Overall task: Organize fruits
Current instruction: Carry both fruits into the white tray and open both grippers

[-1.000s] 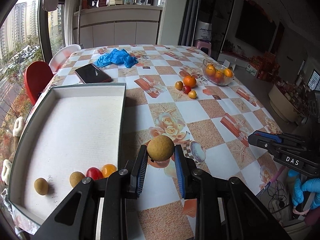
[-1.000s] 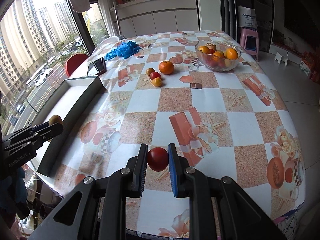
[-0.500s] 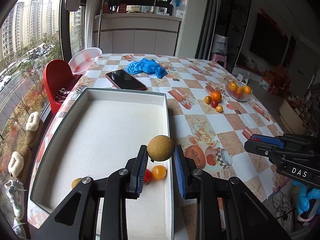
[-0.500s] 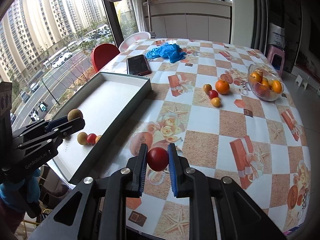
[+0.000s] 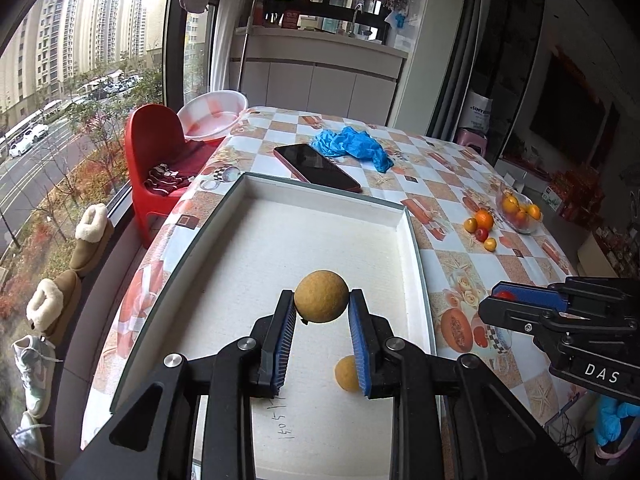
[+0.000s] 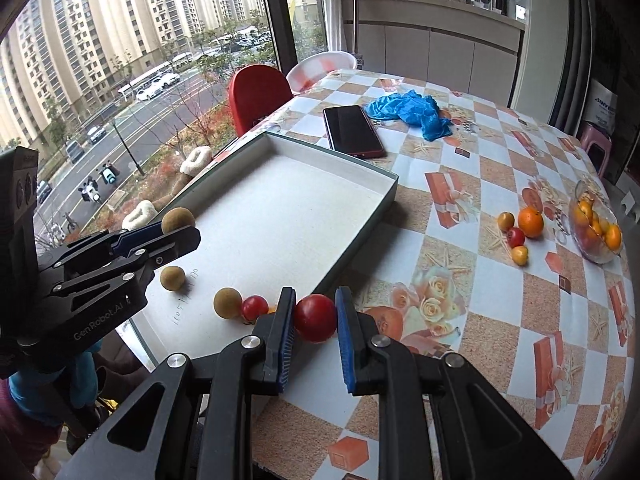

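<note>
The desk (image 6: 500,364) has a checked cloth with printed fruits and gift boxes. On its window side lies a big shallow tray (image 5: 414,256) with a white floor. The left gripper (image 5: 322,312) hangs over the tray, and its jaws are closed on a round tan fruit (image 5: 321,296). The right gripper (image 6: 315,316) is above the near corner of the tray, and its jaws clamp a red fruit (image 6: 315,317).

A dark phone (image 6: 352,131) lies on the desk just behind the tray, and a crumpled blue glove (image 6: 412,109) is beside the phone. At the far right side stands a glass bowl (image 6: 580,240) with orange fruits in it. Near the bowl, an orange (image 6: 530,222) and three small fruits sit close together on the cloth.

Inside the tray, two small tan fruits (image 6: 172,278) and one small red fruit (image 6: 254,307) lie near its front end.
</note>
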A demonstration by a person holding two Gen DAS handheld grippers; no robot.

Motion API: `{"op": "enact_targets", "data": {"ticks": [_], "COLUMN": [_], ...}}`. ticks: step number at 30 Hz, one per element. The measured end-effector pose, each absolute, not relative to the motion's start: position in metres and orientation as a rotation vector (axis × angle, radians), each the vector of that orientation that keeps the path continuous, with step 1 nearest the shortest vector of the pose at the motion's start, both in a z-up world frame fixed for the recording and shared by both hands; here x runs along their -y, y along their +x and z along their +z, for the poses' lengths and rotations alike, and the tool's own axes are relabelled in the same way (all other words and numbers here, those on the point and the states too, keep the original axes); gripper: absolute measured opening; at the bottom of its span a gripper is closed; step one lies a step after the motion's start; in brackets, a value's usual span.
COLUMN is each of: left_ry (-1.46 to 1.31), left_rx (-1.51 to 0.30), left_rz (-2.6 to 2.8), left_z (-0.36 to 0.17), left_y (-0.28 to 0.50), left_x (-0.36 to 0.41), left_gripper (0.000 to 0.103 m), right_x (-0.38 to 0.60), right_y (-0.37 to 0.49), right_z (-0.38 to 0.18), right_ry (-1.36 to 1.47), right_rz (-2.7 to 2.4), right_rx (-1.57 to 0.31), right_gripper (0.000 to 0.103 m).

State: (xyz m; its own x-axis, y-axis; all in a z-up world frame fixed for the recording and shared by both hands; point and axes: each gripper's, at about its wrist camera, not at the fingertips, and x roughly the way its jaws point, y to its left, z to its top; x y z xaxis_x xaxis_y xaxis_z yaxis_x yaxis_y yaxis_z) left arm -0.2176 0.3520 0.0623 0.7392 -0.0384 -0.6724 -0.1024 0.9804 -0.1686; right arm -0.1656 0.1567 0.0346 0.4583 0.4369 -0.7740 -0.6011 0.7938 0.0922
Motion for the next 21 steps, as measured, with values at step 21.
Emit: {"op": "enact_targets", "data": {"ticks": [21], "left_ry": [-0.231], "left_rx": [-0.813], "left_rz": [0.084], "left_z": [0.026], "left_y": [-0.199], "left_x": [-0.379], "left_gripper": [0.028], "right_x": [-0.218], "right_y": [-0.140], "right_z": [0.009], "right_ry": [-0.277], "right_rz": [0.683], "right_rx": [-0.968], "right_gripper": [0.022]}}
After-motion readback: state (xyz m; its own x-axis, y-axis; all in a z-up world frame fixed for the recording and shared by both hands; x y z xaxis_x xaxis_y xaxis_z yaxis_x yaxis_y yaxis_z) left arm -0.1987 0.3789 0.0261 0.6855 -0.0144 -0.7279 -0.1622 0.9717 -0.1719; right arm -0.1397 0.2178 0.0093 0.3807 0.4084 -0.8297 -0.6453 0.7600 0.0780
